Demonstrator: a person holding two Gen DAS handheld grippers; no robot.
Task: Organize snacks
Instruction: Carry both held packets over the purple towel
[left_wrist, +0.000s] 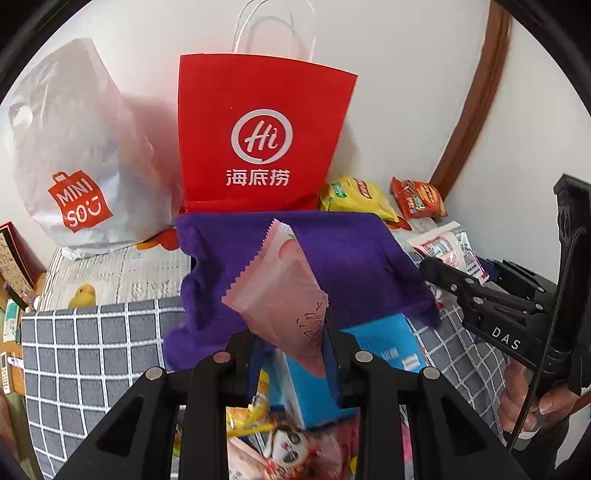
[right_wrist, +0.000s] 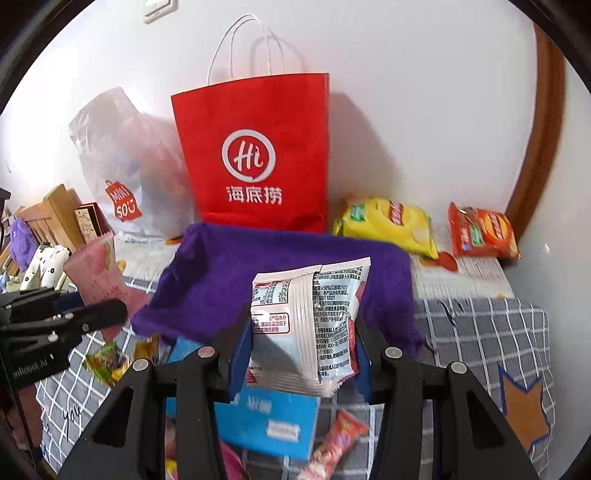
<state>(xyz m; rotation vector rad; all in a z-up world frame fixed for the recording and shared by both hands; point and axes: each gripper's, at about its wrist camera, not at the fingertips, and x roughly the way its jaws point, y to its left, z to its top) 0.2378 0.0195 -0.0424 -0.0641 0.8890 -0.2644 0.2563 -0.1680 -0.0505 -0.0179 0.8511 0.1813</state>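
My left gripper (left_wrist: 291, 350) is shut on a pink snack packet (left_wrist: 280, 284) and holds it up over a purple cloth (left_wrist: 347, 258). My right gripper (right_wrist: 299, 354) is shut on a white printed snack packet (right_wrist: 314, 317), also above the purple cloth (right_wrist: 229, 273). The pink packet also shows in the right wrist view (right_wrist: 99, 277) at the left, and the white packet shows in the left wrist view (left_wrist: 447, 247) at the right. A blue box (right_wrist: 269, 421) and loose snack packets (left_wrist: 291, 446) lie below both grippers.
A red paper bag (right_wrist: 258, 155) stands against the wall behind the cloth, with a white Miniso bag (left_wrist: 77, 166) to its left. A yellow crisp bag (right_wrist: 388, 225) and an orange crisp bag (right_wrist: 480, 232) lie at the right. A grey checked cover (left_wrist: 96, 354) is underneath.
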